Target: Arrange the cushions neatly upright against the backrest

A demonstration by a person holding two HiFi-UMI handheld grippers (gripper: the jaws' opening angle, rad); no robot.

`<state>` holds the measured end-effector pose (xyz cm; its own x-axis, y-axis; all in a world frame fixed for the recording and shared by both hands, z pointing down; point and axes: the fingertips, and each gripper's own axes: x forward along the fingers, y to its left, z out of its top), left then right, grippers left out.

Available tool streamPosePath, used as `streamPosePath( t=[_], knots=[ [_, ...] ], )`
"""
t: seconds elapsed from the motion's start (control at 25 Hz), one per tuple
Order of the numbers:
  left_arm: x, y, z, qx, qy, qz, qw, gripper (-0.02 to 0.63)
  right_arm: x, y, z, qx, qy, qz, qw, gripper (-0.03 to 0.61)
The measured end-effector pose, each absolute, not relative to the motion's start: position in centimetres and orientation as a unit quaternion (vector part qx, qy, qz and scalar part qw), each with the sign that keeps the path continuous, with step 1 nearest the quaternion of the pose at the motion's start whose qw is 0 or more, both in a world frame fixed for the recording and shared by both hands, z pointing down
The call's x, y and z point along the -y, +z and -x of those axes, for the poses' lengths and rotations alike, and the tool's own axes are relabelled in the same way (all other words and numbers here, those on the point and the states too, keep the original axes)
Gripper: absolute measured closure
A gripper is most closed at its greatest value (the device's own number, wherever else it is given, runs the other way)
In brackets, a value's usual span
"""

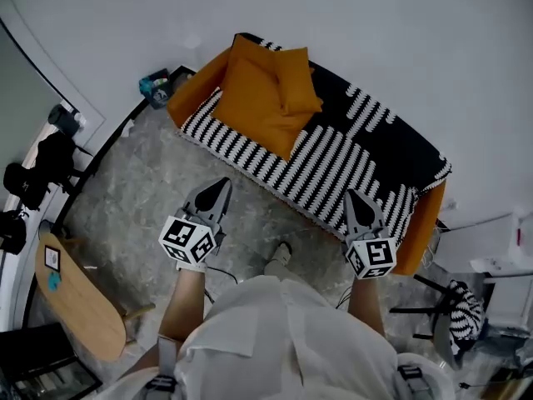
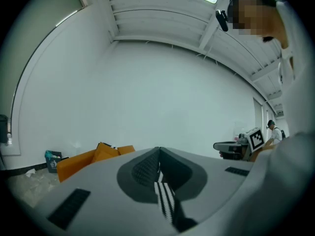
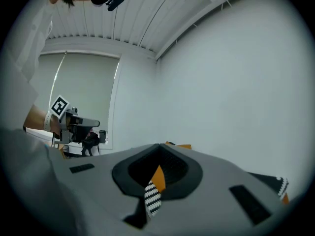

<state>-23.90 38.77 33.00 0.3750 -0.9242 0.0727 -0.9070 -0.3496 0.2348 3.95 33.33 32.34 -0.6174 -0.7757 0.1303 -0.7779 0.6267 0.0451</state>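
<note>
Grey marbled floor [image 1: 141, 190] before striped sofa [image 1: 333, 169] | large orange cushion [image 1: 254, 111]: on seat, view's left end | small orange cushion [image 1: 297, 80]: overlapping its upper edge, by backrest [image 1: 391, 136] | left gripper [image 1: 218, 188]: jaws together, empty, over floor | right gripper [image 1: 354, 197]: jaws together, empty, at sofa's front edge

We look down on a grey marbled floor [image 1: 141, 182] beneath a plain white wall [image 1: 375, 23]. A teal bin [image 1: 155, 87] stands by the wall, black camera gear [image 1: 33, 173] lines the left edge above an oval wooden table [image 1: 79, 302], and a striped cloth [image 1: 465, 307] drapes a black chair [image 1: 416, 311] at right.
</note>
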Motion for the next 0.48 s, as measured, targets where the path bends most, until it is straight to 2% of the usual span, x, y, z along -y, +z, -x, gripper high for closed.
streamPosePath(
  t=[0.2, 0.48],
  knots=[
    [-32.2, 32.0, 21.8, 0.541, -0.029, -0.833, 0.111, 0.598, -27.4, 31.9, -3.7, 0.908, 0.008, -0.415, 0.066, 0.572],
    [-28.8, 31.8, 22.1, 0.553, -0.038, -0.826, 0.105, 0.598, -23.8, 31.4, -2.9, 0.917, -0.003, -0.393, 0.065, 0.572]
  ],
)
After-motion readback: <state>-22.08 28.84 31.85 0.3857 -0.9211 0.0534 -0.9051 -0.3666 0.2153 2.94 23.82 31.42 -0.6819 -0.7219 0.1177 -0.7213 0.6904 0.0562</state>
